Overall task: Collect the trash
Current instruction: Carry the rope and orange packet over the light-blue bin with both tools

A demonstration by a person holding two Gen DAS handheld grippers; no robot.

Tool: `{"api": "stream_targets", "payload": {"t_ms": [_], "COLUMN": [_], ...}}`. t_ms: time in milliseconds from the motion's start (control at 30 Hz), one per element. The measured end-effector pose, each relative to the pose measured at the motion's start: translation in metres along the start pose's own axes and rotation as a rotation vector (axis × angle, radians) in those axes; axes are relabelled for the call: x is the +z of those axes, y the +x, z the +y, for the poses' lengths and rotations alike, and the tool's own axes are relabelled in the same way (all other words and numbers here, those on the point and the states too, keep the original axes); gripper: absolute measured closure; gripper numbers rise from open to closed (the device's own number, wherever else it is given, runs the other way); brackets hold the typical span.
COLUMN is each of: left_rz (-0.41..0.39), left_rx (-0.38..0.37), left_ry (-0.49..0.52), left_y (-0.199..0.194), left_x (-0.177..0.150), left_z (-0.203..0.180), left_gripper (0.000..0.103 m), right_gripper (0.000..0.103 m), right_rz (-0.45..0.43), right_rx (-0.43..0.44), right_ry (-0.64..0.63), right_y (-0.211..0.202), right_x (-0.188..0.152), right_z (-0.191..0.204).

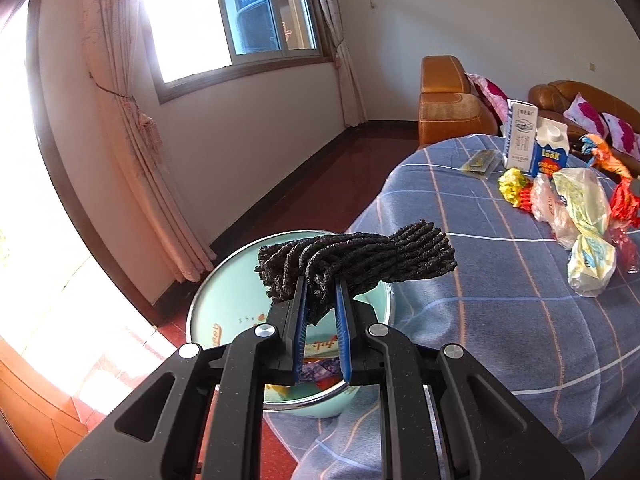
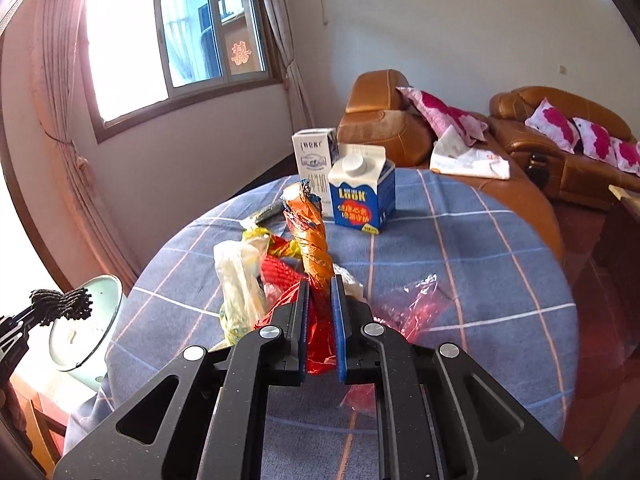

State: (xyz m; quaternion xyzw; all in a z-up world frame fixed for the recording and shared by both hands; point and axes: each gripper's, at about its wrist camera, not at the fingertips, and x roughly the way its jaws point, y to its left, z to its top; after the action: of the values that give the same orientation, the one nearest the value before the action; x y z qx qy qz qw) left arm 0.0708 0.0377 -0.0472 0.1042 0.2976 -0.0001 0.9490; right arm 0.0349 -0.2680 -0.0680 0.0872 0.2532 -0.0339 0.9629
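My left gripper (image 1: 322, 280) was clenched on a black cord bundle (image 1: 356, 258), a rough, twisted hank with a gritty, sparkling surface. Its long axis lay across the frame, left to right, sticking out past both blue pads; the part between the pads was hidden. It hung in the lower middle of the left view, above a pale green enamel basin (image 1: 216, 304) with a shiny metal rim. My own fingers covered most of the basin's inside, so I could only make out scraps of colour at its bottom. To the right spread a blue checked cloth (image 1: 500, 300), soft and wrinkled, with a heap of crinkled plastic wrappers (image 1: 576, 216) at the right edge, partly cut off.

In the right view, the basin (image 2: 100, 320) sat at the lower left edge, half out of frame, with the cord (image 2: 64, 304) above it. Mid-frame, my right gripper (image 2: 320, 284) was clamped on an orange wrapper (image 2: 314, 240), a twisted, glossy foil tube pointing up and away from me, slightly left. Its lower end vanished between the pads, mixed with red film (image 2: 320, 340), and I could not tell the two apart there. Beyond stood a blue carton (image 2: 362, 196) with a white round cap and a taller white box (image 2: 314, 156), both upright. Thin pink cellophane (image 2: 416, 304) lay crumpled just right of my fingers.
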Motion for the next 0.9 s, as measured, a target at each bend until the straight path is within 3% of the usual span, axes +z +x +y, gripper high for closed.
{"api": "stream_targets", "payload": {"t_ms": [367, 900], "left_rz": [0.01, 0.056], "left_rx": [0.091, 0.209], "left_ry": [-0.031, -0.071], "left_y": [0.002, 0.005], "left_x": [0.0, -0.013], "left_z": [0.03, 0.073], "left_gripper": [0.09, 0.09], "right_gripper": [0.092, 0.092], "right_rz": [-0.058, -0.019], "right_rx": [0.064, 0.241], "right_ry": [-0.082, -0.255], "right_y": [-0.014, 0.032], "right_x": [0.022, 0.027], "right_z": [0.035, 0.125]}}
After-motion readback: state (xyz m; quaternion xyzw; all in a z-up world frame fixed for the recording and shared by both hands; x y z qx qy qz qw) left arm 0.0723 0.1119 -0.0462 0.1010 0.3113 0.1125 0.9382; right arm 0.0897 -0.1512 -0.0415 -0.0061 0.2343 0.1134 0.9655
